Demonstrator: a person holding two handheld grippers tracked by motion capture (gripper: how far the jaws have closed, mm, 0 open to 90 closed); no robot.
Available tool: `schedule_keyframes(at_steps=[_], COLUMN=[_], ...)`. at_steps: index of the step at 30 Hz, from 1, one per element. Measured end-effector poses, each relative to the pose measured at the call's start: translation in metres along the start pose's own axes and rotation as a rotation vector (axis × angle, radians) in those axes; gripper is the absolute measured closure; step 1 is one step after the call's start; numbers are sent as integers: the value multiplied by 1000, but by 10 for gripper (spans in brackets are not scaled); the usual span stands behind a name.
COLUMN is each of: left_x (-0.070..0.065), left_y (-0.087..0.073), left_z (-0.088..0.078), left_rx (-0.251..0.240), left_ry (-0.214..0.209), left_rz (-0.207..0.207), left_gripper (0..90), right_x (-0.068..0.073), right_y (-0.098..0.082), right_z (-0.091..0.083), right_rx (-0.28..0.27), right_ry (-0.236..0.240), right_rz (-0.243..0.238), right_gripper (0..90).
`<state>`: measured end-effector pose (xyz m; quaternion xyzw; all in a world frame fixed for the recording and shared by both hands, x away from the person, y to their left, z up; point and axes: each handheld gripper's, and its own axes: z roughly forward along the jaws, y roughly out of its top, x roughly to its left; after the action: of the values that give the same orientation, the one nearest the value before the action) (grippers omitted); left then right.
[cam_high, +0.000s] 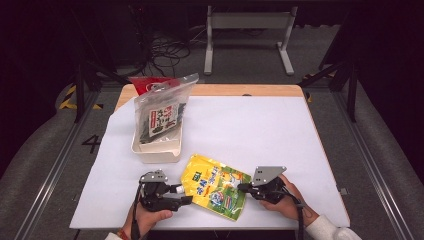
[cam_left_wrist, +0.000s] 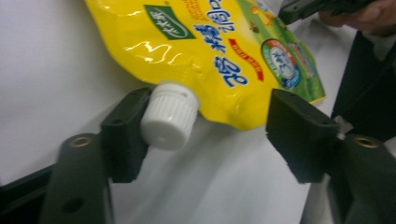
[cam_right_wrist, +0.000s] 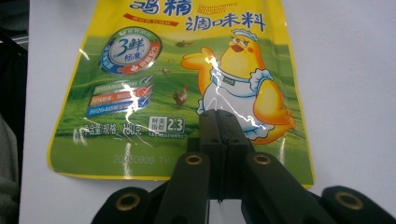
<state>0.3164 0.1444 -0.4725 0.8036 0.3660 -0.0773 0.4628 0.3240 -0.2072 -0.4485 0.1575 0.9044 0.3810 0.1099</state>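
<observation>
Glossy yellow spouted plastic pouch, ribbed white screw cap between parted left gripper jaws; right gripper clamped on pouch's bottom edge, lower centre.

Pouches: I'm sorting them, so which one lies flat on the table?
The yellow spouted pouch, between both grippers; the clear seaweed bag stands propped in the cream bin.

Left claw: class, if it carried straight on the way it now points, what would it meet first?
The white cap, which already sits between the open left claw jaws, beside one jaw; then the yellow pouch.
</observation>
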Motion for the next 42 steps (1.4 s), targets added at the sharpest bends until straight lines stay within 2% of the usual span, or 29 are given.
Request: schedule_keyframes(at_steps=[1, 3, 4, 5, 6, 8, 9, 10, 11, 13, 16, 17, 19, 20, 21, 23, 26, 27, 28, 30, 34, 37, 38, 42], left_x=[0, 3, 3, 5, 5, 5, 5, 4, 3, 0, -6, -7, -10, -12, -12, -16, -23, -26, -28, -32, -39, -46, -50, -61], left_y=[1, 2, 2, 4, 6, 10, 12, 14, 17, 22, 33, 35, 39, 39, 39, 41, 45, 47, 49, 51, 56, 59, 60, 65], left_z=[1, 4, 4, 7, 10, 15, 18, 21, 23, 27, 29, 28, 27, 27, 27, 26, 21, 18, 15, 11, 1, -8, -11, -20], left_rx=[-5, -23, -23, -37, -39, -41, -45, -40, -41, -63, -91, -102, -95, -86, -86, -101, -117, -124, -133, -149, -175, -201, -206, -227], left_ry=[0, -35, -35, -62, -71, -70, -81, -74, -62, -66, -9, -8, 12, 29, 29, 38, 42, 46, 48, 62, 76, 59, 60, 58], left_rz=[-3, -40, -40, -76, -89, -80, -92, -93, -72, -64, 9, 29, 81, 99, 99, 143, 205, 232, 245, 283, 333, 393, 428, 491], left_gripper=[316, 310, 312, 315, 317, 322, 324, 327, 365, 449, 607, 689, 768, 780, 787, 793, 798, 798, 799, 799, 799, 800, 800, 802], right_x=[0, 1, 0, 0, 0, 1, 1, 1, 1, 0, 1, 1, 2, 2, 2, 3, 2, 0, -1, -3, -9, -14, -16, -20], right_y=[0, 0, -1, -1, -1, 0, -1, -1, -1, -2, -2, -3, -4, -4, -4, -5, -4, -4, -5, -5, -7, -11, -13, -16], right_z=[0, 0, 0, 0, 1, 1, 1, 1, 1, 1, 1, 1, 0, 0, 0, -1, -8, -12, -16, -21, -34, -41, -43, -46], right_rx=[1, -2, -4, -5, -3, 1, 0, 0, -2, -3, -8, -10, -17, -23, -23, -26, -60, -79, -102, -124, -180, -194, -195, -196], right_ry=[-2, 0, 1, 1, 0, -3, -4, -5, -4, -1, -4, -8, -10, -11, -11, -23, -43, -39, -45, -69, -115, -148, -154, -170], right_rz=[-3, 4, 7, 4, 3, -3, -4, -6, -6, -7, -6, -8, -5, -3, -3, -6, 10, 24, 34, 42, 87, 117, 124, 148], right_gripper=[894, 893, 894, 894, 894, 894, 894, 894, 894, 894, 894, 894, 891, 886, 886, 865, 745, 743, 720, 595, 505, 483, 475, 464])
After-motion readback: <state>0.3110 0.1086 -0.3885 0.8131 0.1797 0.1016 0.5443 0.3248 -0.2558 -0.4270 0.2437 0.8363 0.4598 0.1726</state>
